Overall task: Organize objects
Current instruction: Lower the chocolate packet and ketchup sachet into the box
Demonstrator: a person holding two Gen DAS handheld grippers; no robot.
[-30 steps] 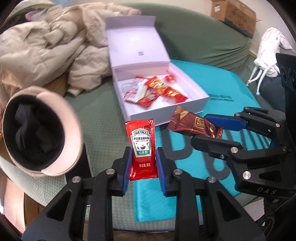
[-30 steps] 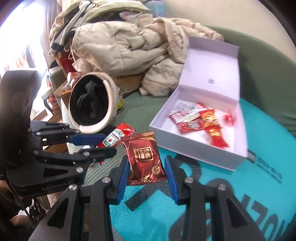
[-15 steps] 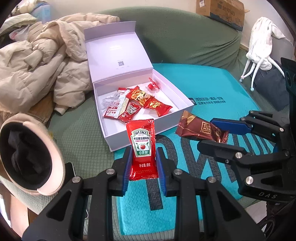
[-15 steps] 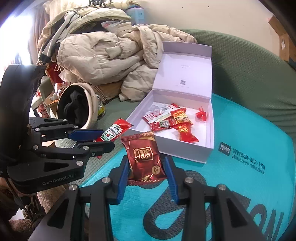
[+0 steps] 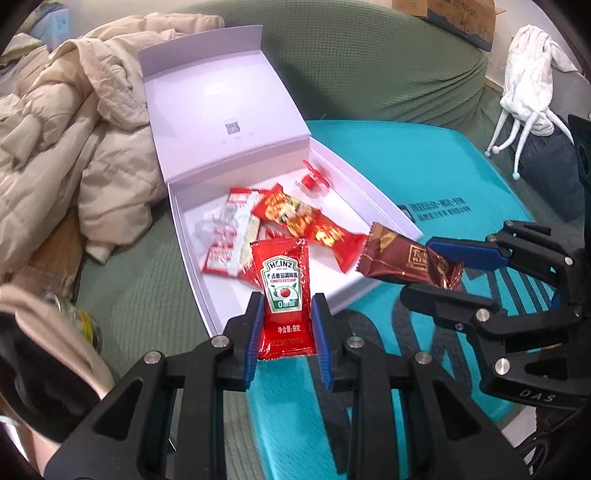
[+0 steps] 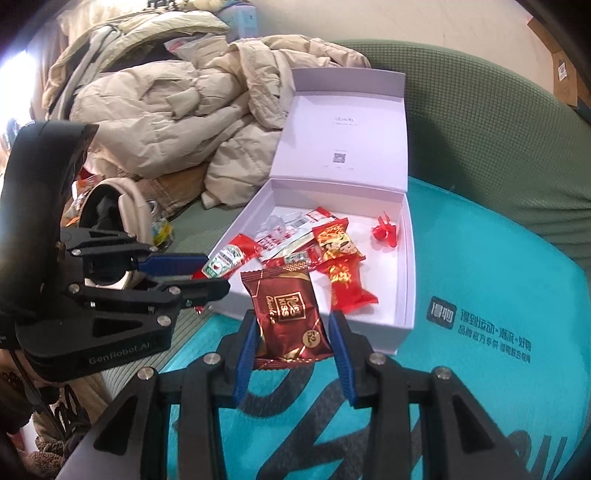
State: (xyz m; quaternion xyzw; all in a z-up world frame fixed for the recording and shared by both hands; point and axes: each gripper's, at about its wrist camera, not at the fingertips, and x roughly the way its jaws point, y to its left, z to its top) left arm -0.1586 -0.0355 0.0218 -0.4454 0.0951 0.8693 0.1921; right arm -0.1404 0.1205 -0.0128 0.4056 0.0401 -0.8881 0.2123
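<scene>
Ketchup packet (image 5: 283,291) in the clamped left tongs (image 5: 284,332) and chocolate bar (image 6: 290,314) gripped by the right tongs (image 6: 293,354) now hang over the box's (image 5: 192,254) near edge, lower centre, closer than before; dropping in looks next.

beige puffer jackets (image 5: 92,147) | teal mat (image 5: 461,184) | green sofa (image 5: 369,66) | cardboard box (image 5: 461,18)

Two handheld grippers, black with blue pads, tilt downward side by side. The left gripper (image 5: 284,325) has its jaws closed on a ketchup sachet (image 5: 282,295), held upright. The right gripper (image 6: 293,341) has its jaws closed on a chocolate packet (image 6: 290,317). Each gripper appears sideways in the other's view.
</scene>
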